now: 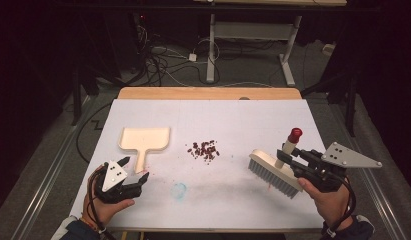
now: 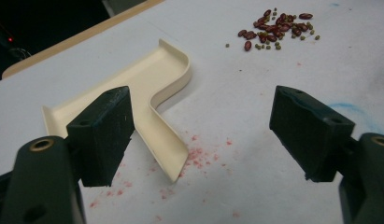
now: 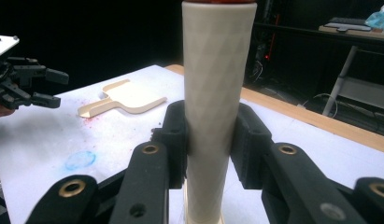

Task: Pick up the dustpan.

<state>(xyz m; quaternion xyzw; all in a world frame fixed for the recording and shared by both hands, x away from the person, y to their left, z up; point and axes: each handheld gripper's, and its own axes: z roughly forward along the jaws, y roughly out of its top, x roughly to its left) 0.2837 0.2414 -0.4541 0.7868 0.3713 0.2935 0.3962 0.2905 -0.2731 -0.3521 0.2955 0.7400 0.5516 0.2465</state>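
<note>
With the right gripper (image 1: 291, 159) clamped on the brush (image 1: 276, 170), the left gripper (image 1: 134, 169), jaws apart, should straddle the dustpan (image 1: 144, 141) handle squarely near the table's (image 1: 253, 115) left edge.

Right gripper (image 3: 210, 149) clamped on the brush handle (image 3: 216, 93): cream, faceted texture, upright, one pad pressing each side. Red cap just visible at the handle's top edge. Left gripper (image 3: 52, 88) at the far left edge, above the table (image 3: 49, 135), jaws apart, nothing between them. Dustpan (image 3: 122, 100) flat on the white tabletop beyond, with pink smudges by its handle. Blue smear (image 3: 80, 160) nearer the camera. Wooden table edge (image 3: 311, 116) runs along the right.
</note>
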